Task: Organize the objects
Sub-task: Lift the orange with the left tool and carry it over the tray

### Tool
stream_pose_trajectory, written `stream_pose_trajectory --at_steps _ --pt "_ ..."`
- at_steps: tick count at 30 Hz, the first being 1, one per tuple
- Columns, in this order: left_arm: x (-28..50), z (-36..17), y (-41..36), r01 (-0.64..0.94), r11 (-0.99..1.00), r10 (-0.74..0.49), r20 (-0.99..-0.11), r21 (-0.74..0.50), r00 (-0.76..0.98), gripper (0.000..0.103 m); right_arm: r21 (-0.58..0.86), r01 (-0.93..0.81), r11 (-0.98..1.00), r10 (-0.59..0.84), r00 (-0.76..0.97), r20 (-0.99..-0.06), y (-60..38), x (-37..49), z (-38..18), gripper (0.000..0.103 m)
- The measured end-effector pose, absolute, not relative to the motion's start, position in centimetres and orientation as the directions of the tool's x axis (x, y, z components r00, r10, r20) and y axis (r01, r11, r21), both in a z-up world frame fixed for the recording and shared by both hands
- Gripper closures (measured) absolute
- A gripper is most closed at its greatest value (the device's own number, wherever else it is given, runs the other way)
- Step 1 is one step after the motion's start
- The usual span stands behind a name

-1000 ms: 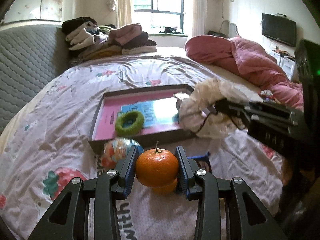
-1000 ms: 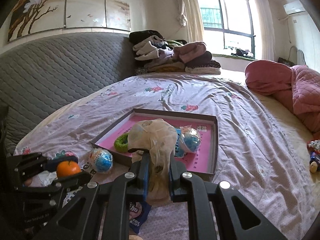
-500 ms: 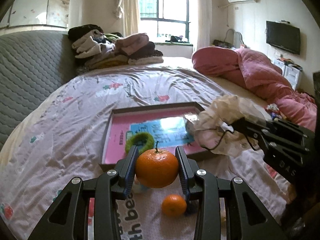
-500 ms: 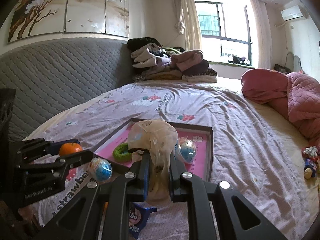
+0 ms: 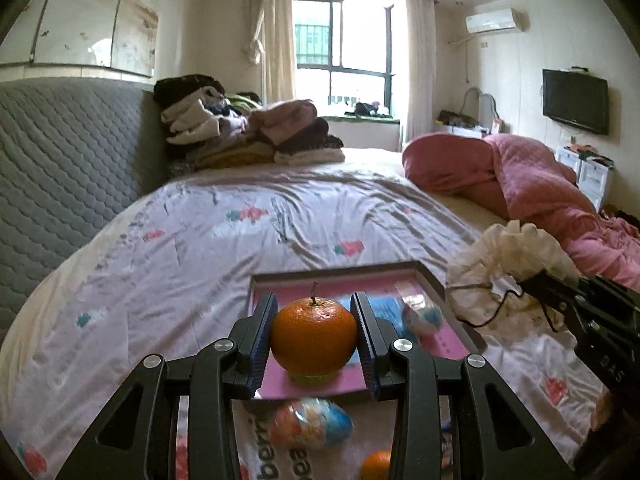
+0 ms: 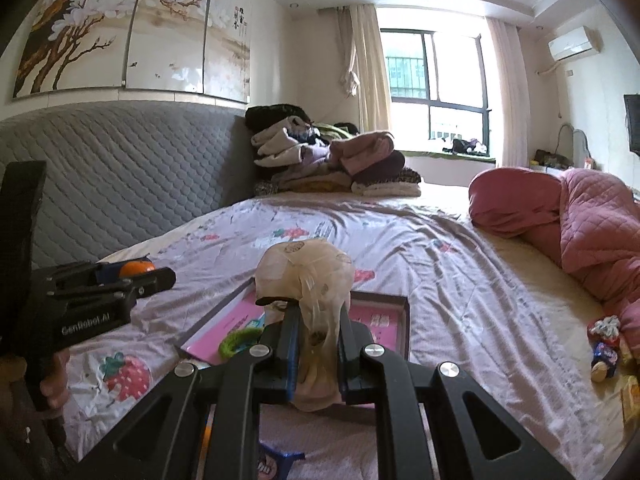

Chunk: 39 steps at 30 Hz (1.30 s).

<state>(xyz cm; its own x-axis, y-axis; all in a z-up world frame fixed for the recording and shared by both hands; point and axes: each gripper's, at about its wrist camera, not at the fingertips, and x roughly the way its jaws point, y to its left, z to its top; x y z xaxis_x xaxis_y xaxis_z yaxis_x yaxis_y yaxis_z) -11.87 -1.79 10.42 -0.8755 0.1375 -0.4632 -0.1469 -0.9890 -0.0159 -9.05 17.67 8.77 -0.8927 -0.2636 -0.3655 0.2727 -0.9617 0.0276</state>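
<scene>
My left gripper [image 5: 314, 346] is closed on an orange [image 5: 314, 339], one pad against each side of the fruit, the jaws parted only by its width. The orange is round with no marked long axis; its stem points straight up. It hangs above the near part of the pink tray [image 5: 430, 280], which lies flat on the bed sheet [image 5: 160, 256] with its long side running left to right across my left view. Below the gripper, on the sheet just in front of the tray, lies a colourful egg-shaped toy [image 5: 310, 424], long axis roughly left to right, and to its right a second orange [image 5: 376, 465], partly hidden by my finger. Another egg toy [image 5: 422, 316] sits in the tray, blurred. My right gripper [image 6: 316, 344] is clamped on a crumpled plastic bag [image 6: 306, 276]: the jaws are nearly together, pinching the bag's lower part, and the bag stands upright, long axis vertical, its puffed top above the fingertips. It is held over the near edge of the tray. A green ring [image 6: 238, 340] lies in the tray's left portion.
</scene>
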Motion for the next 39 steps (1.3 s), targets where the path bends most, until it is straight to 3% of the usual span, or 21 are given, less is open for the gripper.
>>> stream_pose_trajectory --at_steps 23,39 --pt "-17.5 9.8 -2.1 -0.130 -0.991 0.098 -0.459 0.039 -0.883 0.064 0.019 0.267 -0.963 -0.260 -0.917 -0.302 17.6 -12.1 11.0 0.088" --pt "-20.9 8.3 -3.1 -0.117 -0.993 0.099 -0.481 0.009 -0.871 0.064 0.047 0.264 -0.963 -0.267 -0.927 -0.264 17.5 -13.7 11.0 0.088"
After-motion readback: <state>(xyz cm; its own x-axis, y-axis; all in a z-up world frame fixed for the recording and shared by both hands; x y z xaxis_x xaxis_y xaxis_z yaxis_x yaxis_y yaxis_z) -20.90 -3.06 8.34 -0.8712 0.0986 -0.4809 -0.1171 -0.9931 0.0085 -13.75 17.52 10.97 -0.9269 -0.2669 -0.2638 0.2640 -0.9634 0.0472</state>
